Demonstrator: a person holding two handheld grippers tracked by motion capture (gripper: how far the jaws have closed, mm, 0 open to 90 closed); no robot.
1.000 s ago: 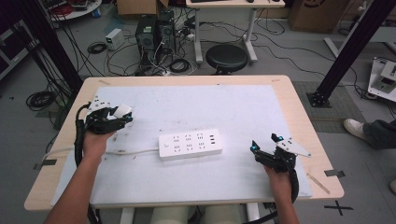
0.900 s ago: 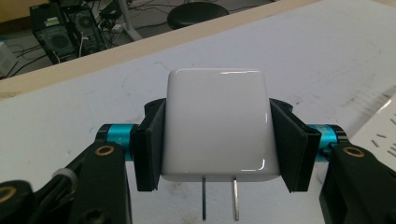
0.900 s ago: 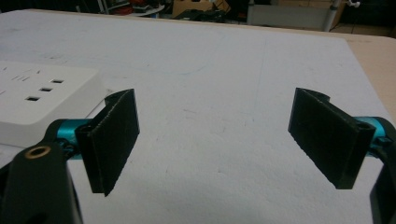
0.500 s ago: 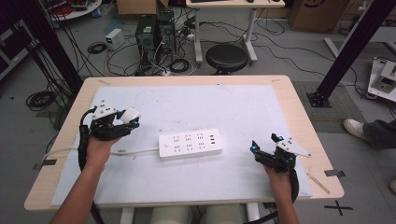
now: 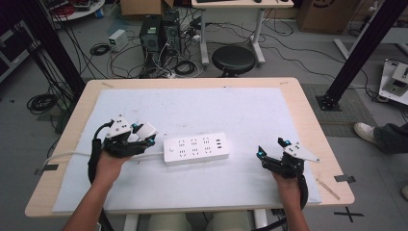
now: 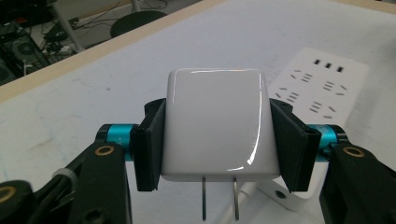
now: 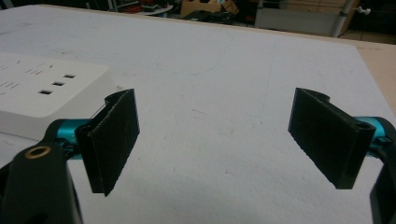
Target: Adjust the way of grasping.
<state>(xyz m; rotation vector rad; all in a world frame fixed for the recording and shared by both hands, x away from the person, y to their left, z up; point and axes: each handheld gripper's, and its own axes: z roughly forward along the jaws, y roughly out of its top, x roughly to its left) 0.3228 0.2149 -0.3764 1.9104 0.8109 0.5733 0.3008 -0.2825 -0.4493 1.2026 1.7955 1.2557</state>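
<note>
The black padded fingers (image 6: 149,144) of the left gripper (image 6: 217,140) are clamped on the two sides of a glossy white square plug adapter (image 6: 217,123), whose two metal prongs (image 6: 219,198) point down out of its lower face. The adapter hangs above the white mat (image 5: 250,113) just left of the white rectangular power strip (image 5: 196,148) that lies flat at the mat's middle, its thin white cable (image 5: 67,156) running off to the left past the person's left hand (image 5: 111,162). Well apart at the mat's right edge, the right gripper (image 7: 215,135) hovers over bare mat with its jaws spread wide and nothing between them, on the light wooden table (image 5: 312,115).
</note>
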